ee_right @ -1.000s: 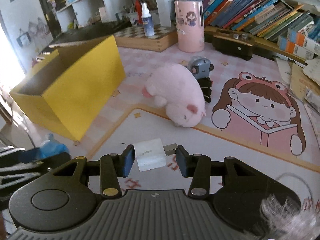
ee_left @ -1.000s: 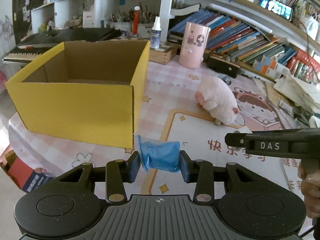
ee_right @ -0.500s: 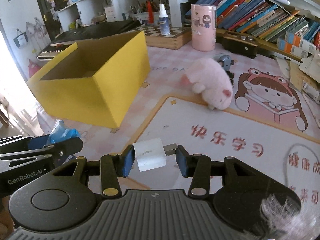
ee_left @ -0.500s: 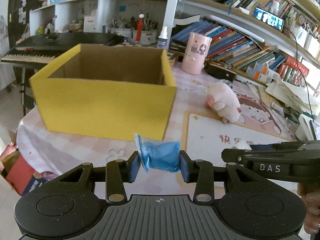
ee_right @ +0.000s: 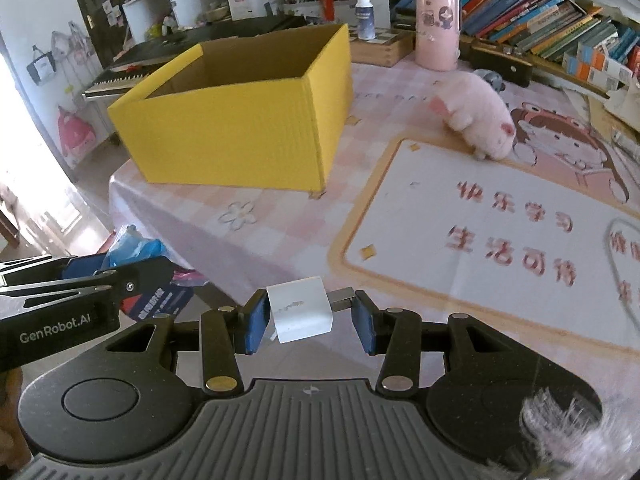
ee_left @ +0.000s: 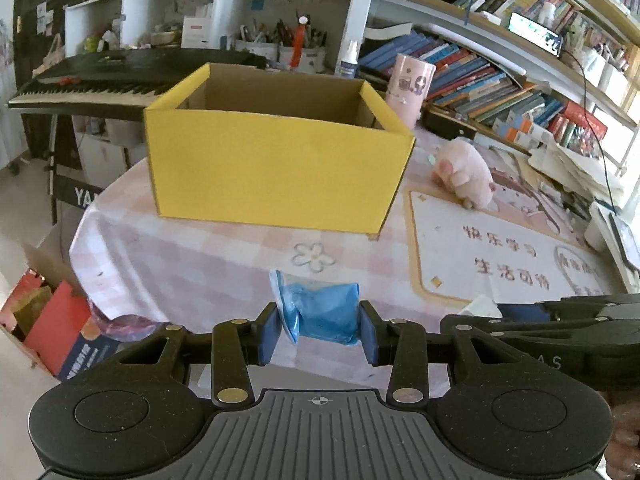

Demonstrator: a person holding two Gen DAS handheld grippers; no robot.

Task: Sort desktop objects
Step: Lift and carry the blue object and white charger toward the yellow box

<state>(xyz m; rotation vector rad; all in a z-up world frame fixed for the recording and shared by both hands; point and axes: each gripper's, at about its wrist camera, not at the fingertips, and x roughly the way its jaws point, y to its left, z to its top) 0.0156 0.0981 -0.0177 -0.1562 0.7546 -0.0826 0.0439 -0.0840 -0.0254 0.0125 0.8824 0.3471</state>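
Note:
My left gripper (ee_left: 319,334) is shut on a blue plastic packet (ee_left: 320,312), held above the table's near edge. My right gripper (ee_right: 309,320) is shut on a white charger plug (ee_right: 299,314) with metal prongs pointing right. An open yellow cardboard box (ee_left: 276,168) stands on the table ahead; it also shows in the right wrist view (ee_right: 240,120). A pink plush pig (ee_left: 466,170) lies to the right of the box, also seen in the right wrist view (ee_right: 474,114). The left gripper with its blue packet (ee_right: 132,246) shows at the left of the right wrist view.
A pink cylinder holder (ee_right: 436,28) and a spray bottle (ee_right: 365,12) stand behind the box. Books line the back right (ee_left: 500,92). A keyboard piano (ee_left: 100,80) sits beyond the table's left. A printed desk mat (ee_right: 500,220) covers the right side. Boxes lie on the floor (ee_left: 60,328).
Both grippers have pulled back and risen from the table, still holding the packet and plug. The box and pig now look farther away.

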